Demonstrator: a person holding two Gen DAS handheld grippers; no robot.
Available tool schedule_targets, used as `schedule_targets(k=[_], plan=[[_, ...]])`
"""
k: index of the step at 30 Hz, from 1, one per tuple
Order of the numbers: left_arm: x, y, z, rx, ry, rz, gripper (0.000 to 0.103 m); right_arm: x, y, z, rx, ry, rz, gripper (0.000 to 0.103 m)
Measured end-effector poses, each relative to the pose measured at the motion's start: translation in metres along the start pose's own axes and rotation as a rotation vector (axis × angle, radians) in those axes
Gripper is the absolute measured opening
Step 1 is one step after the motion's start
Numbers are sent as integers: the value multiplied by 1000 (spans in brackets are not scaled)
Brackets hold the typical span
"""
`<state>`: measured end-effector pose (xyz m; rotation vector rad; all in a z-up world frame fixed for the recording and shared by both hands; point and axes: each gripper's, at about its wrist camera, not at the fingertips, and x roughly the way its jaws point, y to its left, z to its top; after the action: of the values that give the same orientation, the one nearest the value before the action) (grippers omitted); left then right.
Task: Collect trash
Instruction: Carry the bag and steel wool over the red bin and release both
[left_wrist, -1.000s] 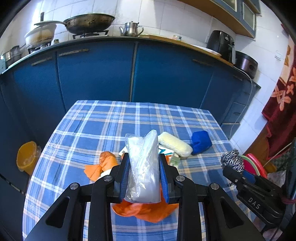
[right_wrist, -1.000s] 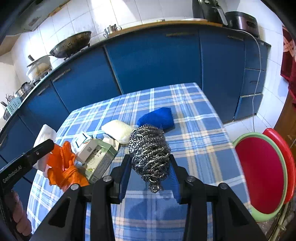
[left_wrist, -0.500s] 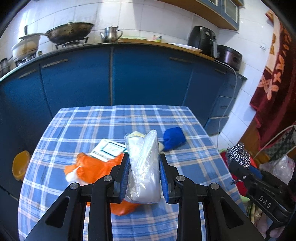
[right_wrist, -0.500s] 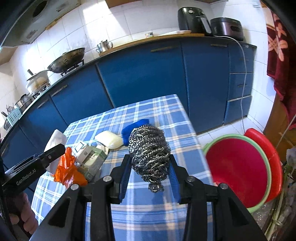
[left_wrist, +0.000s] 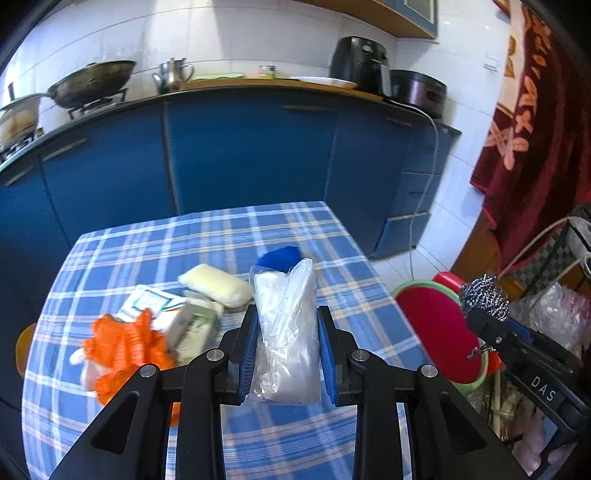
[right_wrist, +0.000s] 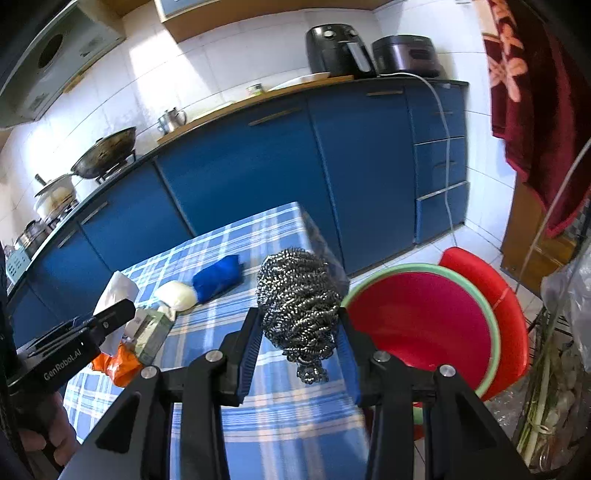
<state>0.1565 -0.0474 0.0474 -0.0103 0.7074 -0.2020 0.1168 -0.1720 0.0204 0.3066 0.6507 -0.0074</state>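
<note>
The bag (left_wrist: 286, 332), a crumpled clear plastic one with white stuff inside, stands upright between the blue pads of the left tongs (left_wrist: 286, 354), which are closed narrow on its sides, and the scourer (right_wrist: 299, 302), a ball of steel wool, is pinched the same way in the right tongs (right_wrist: 301, 350), a loose curl hanging below the pads. So two pieces of trash are picked up and in the air, neither yet dropped anywhere; judging by this, the task is partway, with the carry and release still to do. Just right of the right tongs, below and beyond the counter edge, sits a red basin (right_wrist: 424, 317) with a green rim, on the floor or a low stool; it may be where the trash goes, but I cannot tell that from here. In the left view the same basin lies to the right of the left tongs, with the right tongs and their scourer above it. More trash is left on the counter (left_wrist: 258, 236), which wears a blue check cloth: ahead and left of the left tongs lie an orange net (left_wrist: 122, 343), a small green carton (left_wrist: 192, 328) touching it, a flat white card (left_wrist: 146, 301), a pale yellow sponge (left_wrist: 214, 284), and behind the bag a blue cloth (left_wrist: 279, 256), mostly hidden. All of these are apart from both tongs. Beyond the counter run blue cabinets (left_wrist: 240, 155) with a wok (left_wrist: 92, 81) and a kettle (left_wrist: 171, 75) on top.
</note>
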Motion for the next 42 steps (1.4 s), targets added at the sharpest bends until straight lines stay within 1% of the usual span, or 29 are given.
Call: schedule_targets(k=[12,20,30,35,42], plan=[[31,-65,4,97,40,-100,31,-8,-57,-3,78,-11,-85,42],[58,-104,0,162,87,-168,31,2,-87,-11,120,24,-130,42],[100,-136,-4,223,164,-202,31,23,-120,-19,167,77,-186,43],[114,-151,-7,246,196,-219,31,32,-134,-24,184,102,-207,43],[134,-164,-8,262,236,-239,32,43,-143,-29,194,134,-218,43]])
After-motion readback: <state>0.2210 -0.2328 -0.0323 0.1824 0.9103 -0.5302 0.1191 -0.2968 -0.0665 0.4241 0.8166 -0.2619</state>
